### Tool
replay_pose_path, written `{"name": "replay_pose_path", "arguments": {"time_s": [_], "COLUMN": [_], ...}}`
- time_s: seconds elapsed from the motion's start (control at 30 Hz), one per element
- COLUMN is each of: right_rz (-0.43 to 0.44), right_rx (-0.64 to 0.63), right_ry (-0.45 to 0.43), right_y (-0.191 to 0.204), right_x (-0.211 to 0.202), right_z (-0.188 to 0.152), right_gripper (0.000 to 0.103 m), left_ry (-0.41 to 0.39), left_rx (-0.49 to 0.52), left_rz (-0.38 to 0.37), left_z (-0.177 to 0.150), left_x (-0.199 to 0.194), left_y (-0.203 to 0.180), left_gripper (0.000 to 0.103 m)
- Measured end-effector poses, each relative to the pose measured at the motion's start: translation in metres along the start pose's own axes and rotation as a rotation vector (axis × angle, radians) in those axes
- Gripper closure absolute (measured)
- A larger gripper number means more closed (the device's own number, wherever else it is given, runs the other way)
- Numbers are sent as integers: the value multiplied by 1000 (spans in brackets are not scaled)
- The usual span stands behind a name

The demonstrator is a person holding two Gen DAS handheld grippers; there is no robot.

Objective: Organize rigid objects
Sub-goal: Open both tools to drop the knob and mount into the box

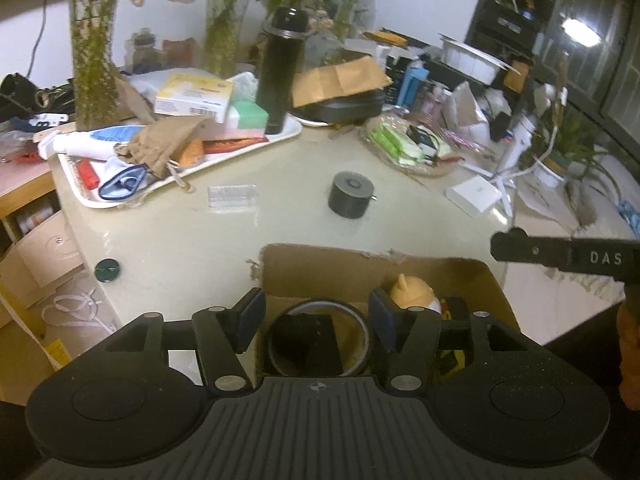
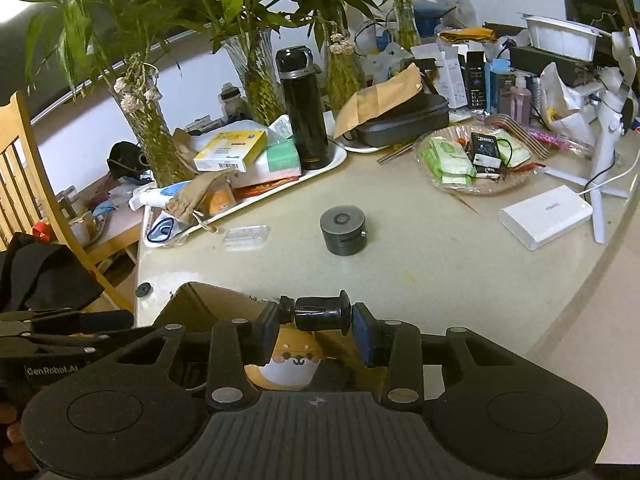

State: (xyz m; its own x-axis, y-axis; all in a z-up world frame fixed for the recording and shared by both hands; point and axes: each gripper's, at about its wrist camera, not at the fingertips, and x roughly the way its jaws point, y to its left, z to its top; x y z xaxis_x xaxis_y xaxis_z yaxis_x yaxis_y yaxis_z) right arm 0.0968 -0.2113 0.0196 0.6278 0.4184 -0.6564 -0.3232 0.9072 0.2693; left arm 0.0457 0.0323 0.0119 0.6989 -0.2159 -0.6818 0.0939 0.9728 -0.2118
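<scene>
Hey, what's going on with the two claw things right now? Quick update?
Right gripper shut on black knob, above cardboard box. Left gripper open, empty, over box. Grey cylinder on table. Nothing blocking.

Worktop [image 2: 420,264]: pale beige, glossy, rounded edge, cluttered along the far side.

Directly on it:
- open cardboard box [image 1: 400,272] at the near edge, contents partly hidden
- dark grey squat cylinder [image 2: 345,230] near the middle, standing alone
- small clear plastic case [image 2: 246,237] to its left, just beside the white tray [image 2: 334,162]
- white tray loaded with boxes, a pouch and a black flask
- white rectangular box [image 2: 546,216] at right, cable attached
- shallow dish of green packets [image 2: 472,160] behind it
- small dark round cap [image 1: 107,270] at the left edge
- white tripod stand [image 2: 608,152], far right
</scene>
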Motion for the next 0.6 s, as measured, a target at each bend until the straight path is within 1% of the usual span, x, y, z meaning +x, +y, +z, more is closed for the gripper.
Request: {"name": "replay_pose_path", "arguments": {"time_s": [0.1, 0.23, 0.33, 0.4, 0.43, 0.47, 0.53, 0.6], "right_rz": [17, 42, 82, 125, 148, 161, 167, 162], "right_rx": [-1, -33, -64, -77, -81, -82, -87, -92], "right_ry": [5, 9, 5, -14, -23, -30, -45, -52], "right_y": [3, 16, 29, 38, 42, 45, 48, 49], "right_x": [3, 10, 17, 19, 19, 20, 18, 17], "right_z": [1, 5, 11, 16, 18, 20, 21, 21], "right_gripper": [61, 61, 61, 60, 57, 48, 41, 38], "left_ry": [-3, -1, -9, -14, -15, -14, -11, -11], "left_rx": [-10, -5, -7, -12, -14, -16, -18, -20], "left_rz": [17, 47, 57, 65, 70, 75, 84, 87], "left_z": [2, 2, 1, 0, -1, -2, -3, -3], "left_x": [0, 1, -2, -4, -4, -5, -6, -6], "left_y": [4, 7, 11, 14, 16, 17, 19, 21], "left_gripper": [47, 47, 47, 47, 47, 47, 47, 47]}}
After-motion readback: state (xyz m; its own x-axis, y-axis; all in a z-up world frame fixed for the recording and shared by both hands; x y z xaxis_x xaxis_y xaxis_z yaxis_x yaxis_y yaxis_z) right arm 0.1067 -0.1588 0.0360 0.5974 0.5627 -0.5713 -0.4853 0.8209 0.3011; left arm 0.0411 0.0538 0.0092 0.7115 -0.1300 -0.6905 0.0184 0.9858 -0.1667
